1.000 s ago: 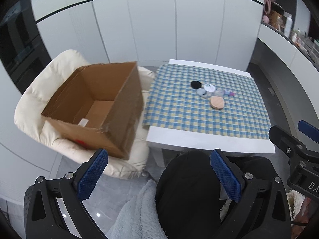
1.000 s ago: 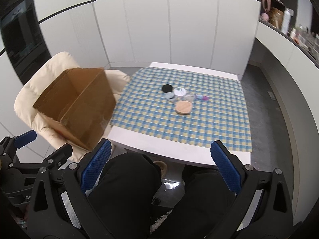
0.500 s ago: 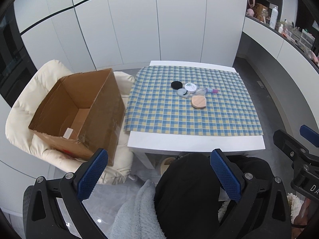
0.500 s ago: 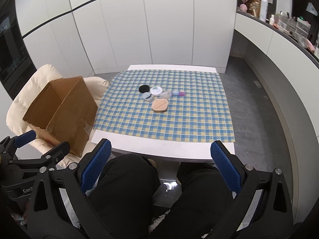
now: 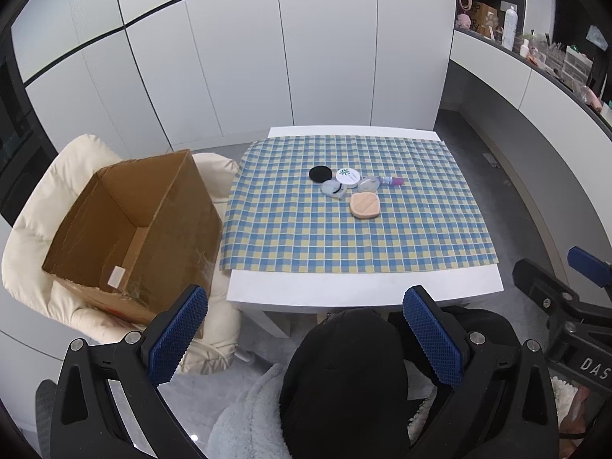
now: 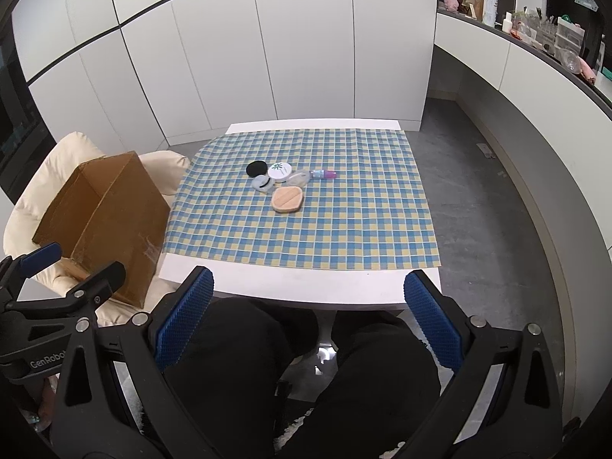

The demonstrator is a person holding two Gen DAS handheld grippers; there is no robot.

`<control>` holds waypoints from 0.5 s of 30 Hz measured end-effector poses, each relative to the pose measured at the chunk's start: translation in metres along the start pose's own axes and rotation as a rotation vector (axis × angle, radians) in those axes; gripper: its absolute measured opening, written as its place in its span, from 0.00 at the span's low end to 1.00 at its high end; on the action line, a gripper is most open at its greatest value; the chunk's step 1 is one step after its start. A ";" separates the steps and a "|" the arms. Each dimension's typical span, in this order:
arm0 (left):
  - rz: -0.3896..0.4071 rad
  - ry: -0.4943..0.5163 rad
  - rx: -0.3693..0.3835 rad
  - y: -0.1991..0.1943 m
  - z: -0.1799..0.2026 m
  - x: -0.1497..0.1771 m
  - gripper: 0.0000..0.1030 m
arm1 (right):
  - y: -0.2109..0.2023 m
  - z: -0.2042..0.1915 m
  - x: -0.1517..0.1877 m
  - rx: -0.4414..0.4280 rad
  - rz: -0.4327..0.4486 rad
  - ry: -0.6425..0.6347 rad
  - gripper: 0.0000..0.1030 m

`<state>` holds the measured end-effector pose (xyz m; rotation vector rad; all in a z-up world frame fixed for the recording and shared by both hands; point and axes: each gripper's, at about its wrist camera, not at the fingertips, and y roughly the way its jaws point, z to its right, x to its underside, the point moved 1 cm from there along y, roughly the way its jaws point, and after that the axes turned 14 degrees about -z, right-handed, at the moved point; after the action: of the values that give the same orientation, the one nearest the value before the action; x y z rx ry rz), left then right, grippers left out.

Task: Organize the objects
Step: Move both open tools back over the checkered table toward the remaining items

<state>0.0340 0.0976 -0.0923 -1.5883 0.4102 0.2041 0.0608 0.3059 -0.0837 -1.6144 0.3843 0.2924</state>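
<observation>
Your left gripper (image 5: 306, 325) and right gripper (image 6: 310, 310) both spread wide, empty, small toiletries (image 5: 354, 189) clustered mid-tablecloth (image 5: 344, 237) on white table (image 5: 363, 287), cardboard box (image 5: 130, 225) on cream chair (image 5: 46, 191) off its left edge, white cupboards (image 5: 306, 57) behind.

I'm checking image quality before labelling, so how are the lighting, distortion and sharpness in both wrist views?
Left wrist view: even soft light, strong fisheye bending of the cabinet lines, table items sharp. Right wrist view: same bending, a floor glare spot between the knees, dark vignetted corners.
</observation>
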 end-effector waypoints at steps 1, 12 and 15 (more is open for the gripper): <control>-0.006 0.000 0.003 0.003 0.001 -0.001 0.99 | 0.002 0.001 -0.001 0.003 -0.002 0.004 0.98; -0.013 -0.013 -0.002 0.026 -0.001 -0.017 0.99 | 0.023 0.007 -0.016 0.027 0.021 0.011 0.98; -0.007 -0.021 -0.007 0.029 -0.002 -0.023 0.99 | 0.030 0.010 -0.023 0.029 0.020 0.020 0.98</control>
<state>0.0013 0.0982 -0.1105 -1.5929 0.3876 0.2167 0.0280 0.3156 -0.1028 -1.5864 0.4186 0.2852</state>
